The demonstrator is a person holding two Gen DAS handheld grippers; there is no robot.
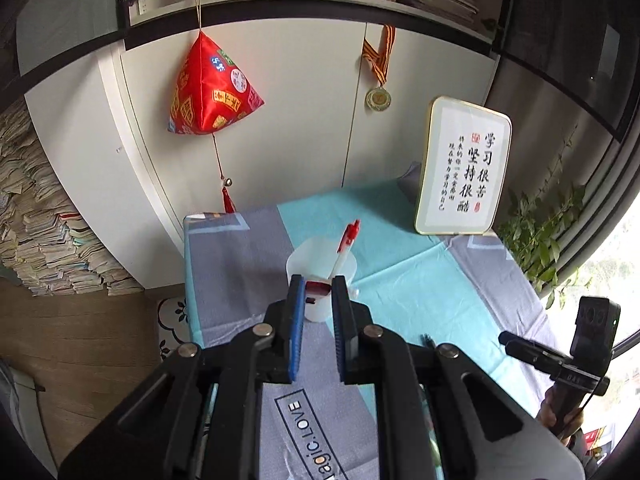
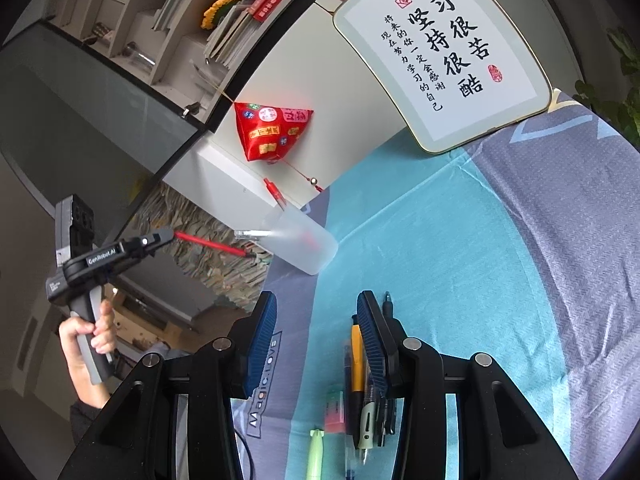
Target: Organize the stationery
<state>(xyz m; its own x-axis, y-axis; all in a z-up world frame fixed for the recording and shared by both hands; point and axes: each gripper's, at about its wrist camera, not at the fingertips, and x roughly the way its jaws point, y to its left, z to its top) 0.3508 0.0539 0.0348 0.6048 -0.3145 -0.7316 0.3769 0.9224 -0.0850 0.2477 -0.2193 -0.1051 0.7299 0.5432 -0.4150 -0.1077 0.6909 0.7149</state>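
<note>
A translucent white pen cup (image 1: 320, 276) stands on the blue and grey cloth, with a red and white pen (image 1: 346, 244) leaning in it. My left gripper (image 1: 318, 285) is shut on a red pen (image 1: 317, 289) and holds it level just in front of the cup. From the right wrist view the left gripper (image 2: 170, 235) holds that red pen (image 2: 210, 244) with its tip near the cup's (image 2: 298, 242) rim. My right gripper (image 2: 316, 312) is open and empty above the cloth, close to a row of pens (image 2: 360, 392) lying beside its right finger.
A framed calligraphy sign (image 1: 464, 168) leans at the back right of the table. A red fabric ornament (image 1: 212, 88) and a medal (image 1: 378, 98) hang on the white cabinet. A plant (image 1: 540, 232) stands right. Paper stacks (image 1: 44, 216) lie left. A pink eraser (image 2: 335, 410) and green pen (image 2: 316, 454) lie near.
</note>
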